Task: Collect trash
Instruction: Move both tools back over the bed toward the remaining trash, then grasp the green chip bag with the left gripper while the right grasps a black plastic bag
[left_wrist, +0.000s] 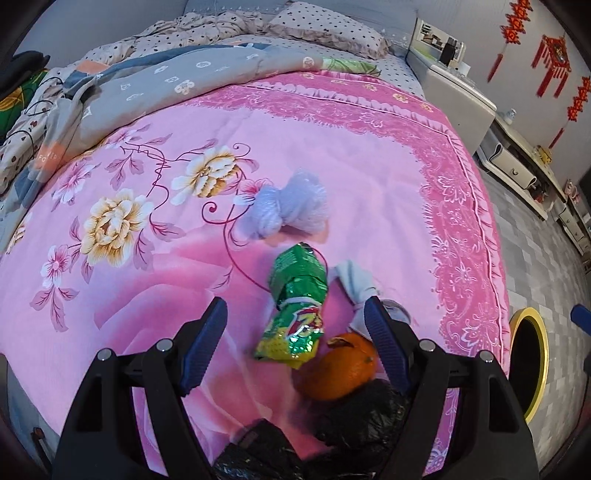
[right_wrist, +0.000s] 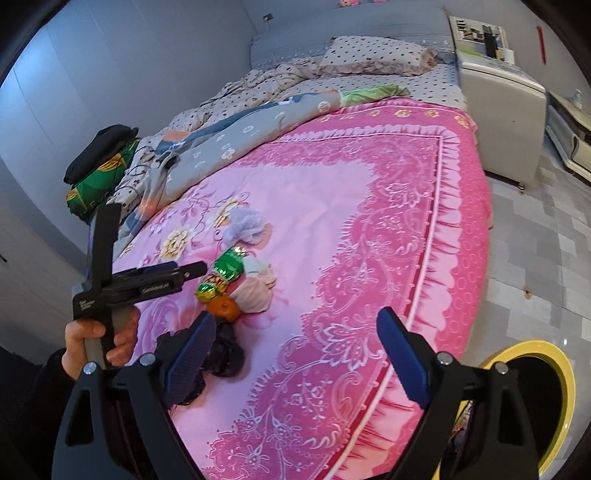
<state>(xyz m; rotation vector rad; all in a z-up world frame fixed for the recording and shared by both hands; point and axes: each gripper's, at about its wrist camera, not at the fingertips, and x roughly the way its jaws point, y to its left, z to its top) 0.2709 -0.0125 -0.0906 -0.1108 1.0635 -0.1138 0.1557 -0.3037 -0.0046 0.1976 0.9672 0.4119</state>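
Observation:
A heap of trash lies on the pink floral bedspread (left_wrist: 332, 147): a crumpled green snack wrapper (left_wrist: 295, 295), an orange (left_wrist: 340, 369), a white wad (left_wrist: 351, 284), a black plastic bag (left_wrist: 354, 417) and, farther off, a pale lilac wad (left_wrist: 288, 210). My left gripper (left_wrist: 295, 301) hangs open over the wrapper, and its pads touch nothing. The right wrist view shows the same wrapper (right_wrist: 225, 273), orange (right_wrist: 223, 308) and black bag (right_wrist: 221, 350). My right gripper (right_wrist: 295, 315) is open and empty, above the bedspread's patterned border to the right of the heap.
A yellow-rimmed bin (right_wrist: 554, 387) stands on the tiled floor by the bed's near right corner. A hand (right_wrist: 99, 343) holds the left gripper (right_wrist: 184, 269) at the heap's left. Rumpled quilts (left_wrist: 166, 81) and a pillow (left_wrist: 325, 29) fill the far bed; a white cabinet (left_wrist: 458, 99) stands beyond.

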